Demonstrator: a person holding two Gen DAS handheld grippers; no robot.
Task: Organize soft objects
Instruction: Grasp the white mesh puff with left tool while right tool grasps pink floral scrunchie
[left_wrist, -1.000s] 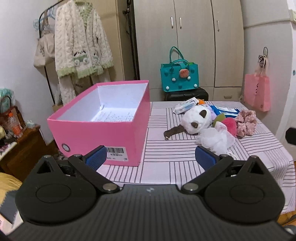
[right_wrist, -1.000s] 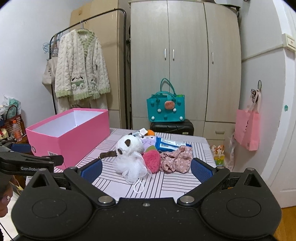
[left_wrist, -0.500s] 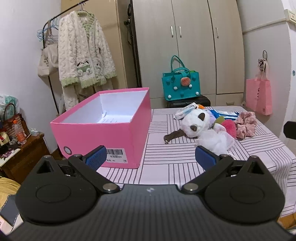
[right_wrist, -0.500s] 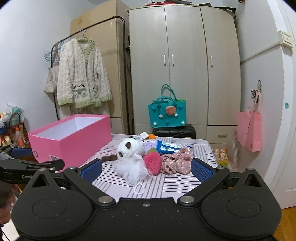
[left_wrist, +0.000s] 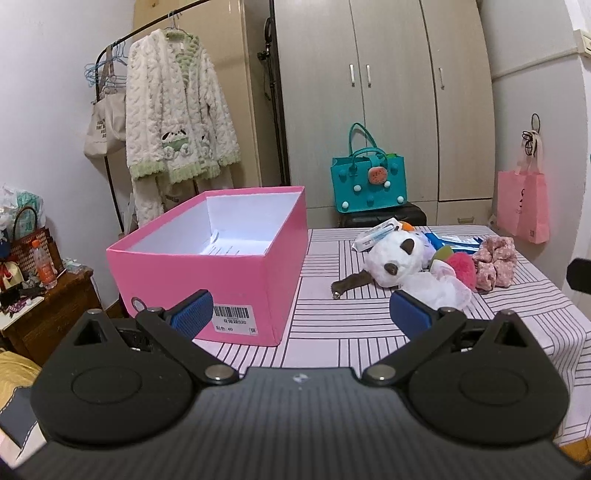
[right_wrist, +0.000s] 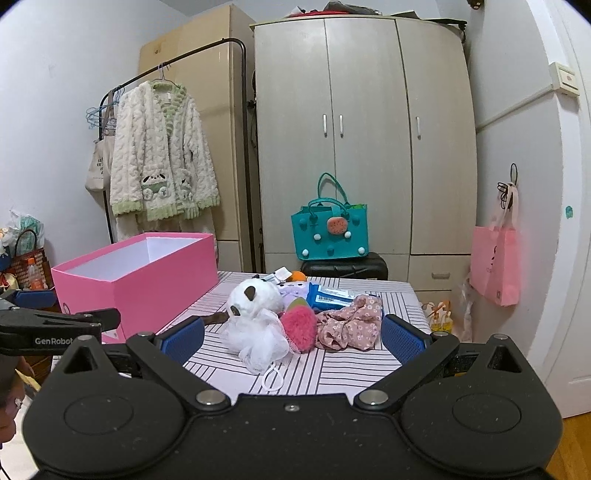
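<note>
An open pink box stands on the left of the striped table. To its right lies a pile of soft things: a white panda plush, a white mesh puff, a pink furry plush and a floral pink scrunchie. My left gripper is open, held before the box's near corner. My right gripper is open, in front of the pile, with nothing between its fingers.
Blue packets and a white pack lie behind the plush toys. A teal bag sits on a black case by the wardrobe. A pink bag hangs at right. A clothes rack with a fleece jacket stands at left.
Both grippers have tilted upward and lowered a little, so the table sits lower in each view. Nothing on the table has moved; both stay open.
</note>
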